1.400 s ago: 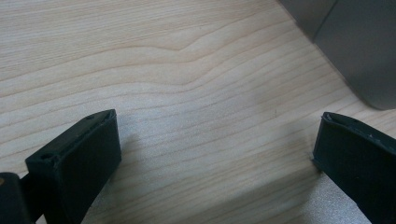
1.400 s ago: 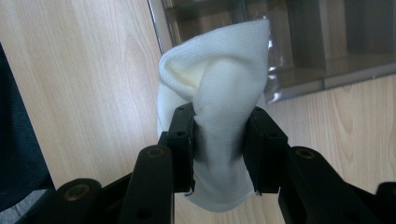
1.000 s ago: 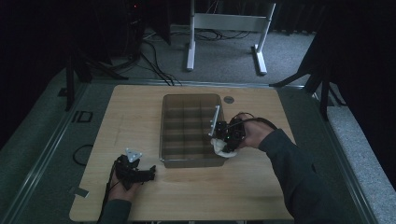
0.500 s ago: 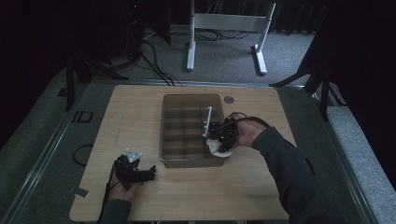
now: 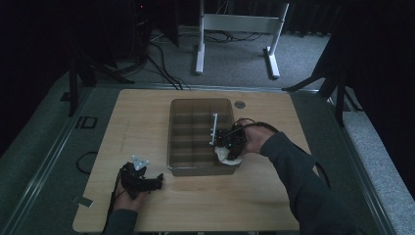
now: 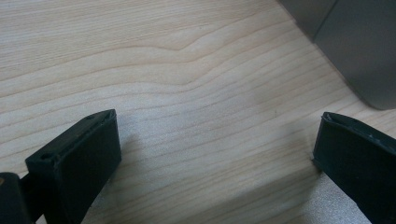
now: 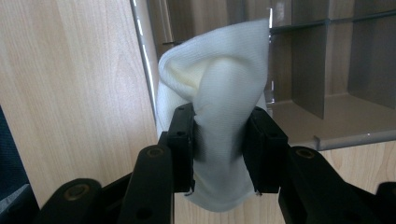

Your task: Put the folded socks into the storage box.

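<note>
left gripper: fingers spread wide, resting low | right gripper: fingers clamped, arm extended forward

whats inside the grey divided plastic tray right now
The grey divided tray has bare compartments where visible. The right gripper and its white cloth cover the near-right corner.

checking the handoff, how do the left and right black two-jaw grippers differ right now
The left black two-jaw gripper is open and empty; the right black two-jaw gripper is shut on a white knitted cloth. The left rests near the wooden table's front edge; the right is at the grey compartment tray. Both are hand-held.
</note>
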Demonstrator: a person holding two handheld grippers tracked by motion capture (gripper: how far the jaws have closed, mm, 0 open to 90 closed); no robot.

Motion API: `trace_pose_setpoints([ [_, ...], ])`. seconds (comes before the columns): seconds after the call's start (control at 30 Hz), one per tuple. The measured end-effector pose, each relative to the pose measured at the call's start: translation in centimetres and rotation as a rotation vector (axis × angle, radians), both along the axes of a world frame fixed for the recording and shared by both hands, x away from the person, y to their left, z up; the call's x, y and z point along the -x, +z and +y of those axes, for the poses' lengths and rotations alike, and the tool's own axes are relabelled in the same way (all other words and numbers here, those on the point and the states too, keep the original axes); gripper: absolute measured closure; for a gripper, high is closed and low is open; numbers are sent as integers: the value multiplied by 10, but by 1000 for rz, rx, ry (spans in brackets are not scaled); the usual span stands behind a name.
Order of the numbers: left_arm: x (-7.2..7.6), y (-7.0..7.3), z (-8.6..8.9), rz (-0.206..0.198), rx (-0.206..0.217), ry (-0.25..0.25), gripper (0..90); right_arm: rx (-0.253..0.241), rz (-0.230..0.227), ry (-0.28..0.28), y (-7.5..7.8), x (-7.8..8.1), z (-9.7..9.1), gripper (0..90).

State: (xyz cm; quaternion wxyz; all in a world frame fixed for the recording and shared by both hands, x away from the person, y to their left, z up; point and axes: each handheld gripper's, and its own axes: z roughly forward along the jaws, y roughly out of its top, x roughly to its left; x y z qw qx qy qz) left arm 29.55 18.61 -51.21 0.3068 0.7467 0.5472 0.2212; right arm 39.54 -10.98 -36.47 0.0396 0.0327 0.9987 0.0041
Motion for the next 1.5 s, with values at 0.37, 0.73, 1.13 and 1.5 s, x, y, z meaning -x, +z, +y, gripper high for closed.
trace_pose_setpoints([
  [0.37, 0, 0, 0, 0, -1, 0, 10, 21, 6, 6, -8, -3, 5, 658],
  [0.73, 0, 0, 0, 1, -1, 0, 10, 39, 17, -2, -14, -5, 8, 658],
  [1.13, 0, 0, 0, 0, -1, 0, 10, 72, 22, -15, -24, -8, 14, 660],
  [1.5, 0, 0, 0, 0, -1, 0, 10, 104, 38, -21, -34, -9, 18, 673],
])
